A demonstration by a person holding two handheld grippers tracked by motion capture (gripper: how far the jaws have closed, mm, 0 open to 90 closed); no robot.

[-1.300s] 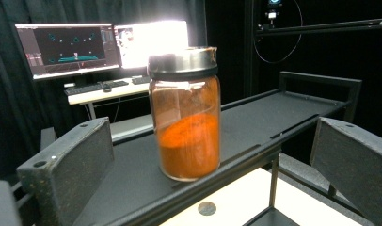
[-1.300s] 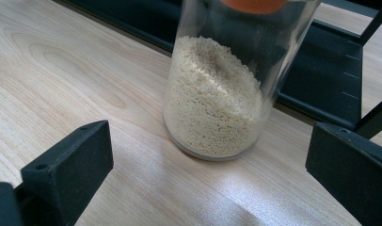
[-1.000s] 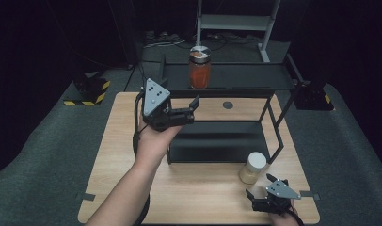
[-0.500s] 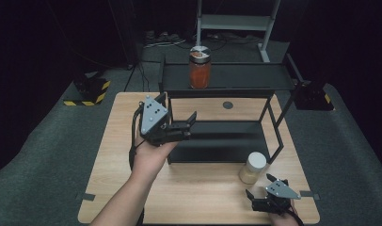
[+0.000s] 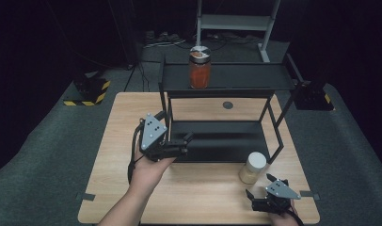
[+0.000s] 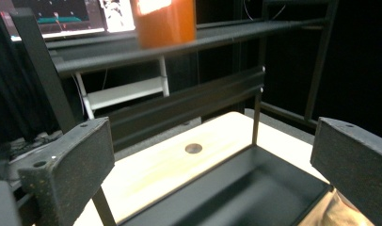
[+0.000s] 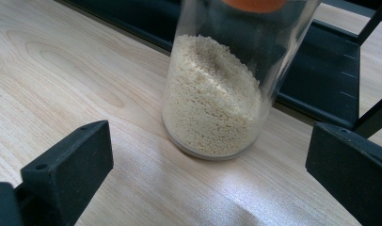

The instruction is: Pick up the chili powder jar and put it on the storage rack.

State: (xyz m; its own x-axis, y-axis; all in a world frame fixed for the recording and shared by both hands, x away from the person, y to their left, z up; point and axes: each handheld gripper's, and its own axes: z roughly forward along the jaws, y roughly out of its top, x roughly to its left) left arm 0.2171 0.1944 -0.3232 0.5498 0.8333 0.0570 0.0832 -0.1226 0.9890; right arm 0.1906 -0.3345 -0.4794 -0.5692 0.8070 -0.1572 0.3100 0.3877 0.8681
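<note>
Left gripper point(image 5: 182, 143), jaws wide and empty, has drawn near from the orange jar point(image 5: 200, 67) (now shelved); right gripper point(image 5: 263, 192), wide, faces the grain jar point(image 5: 253, 167).

Bare tabletop point(image 5: 198, 193) lies between the claws (rack point(image 5: 226, 141) blocks beyond).

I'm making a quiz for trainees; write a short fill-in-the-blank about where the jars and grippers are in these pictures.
1. The orange-filled glass jar stands on the black metal rack's ____ shelf.
2. The clear jar of pale grains stands on the ____ wooden table.
3. The right gripper faces that jar with its jaws ____.
4. The left gripper is beside the rack, holding ____.

Missing words: top; light; open; nothing
</note>
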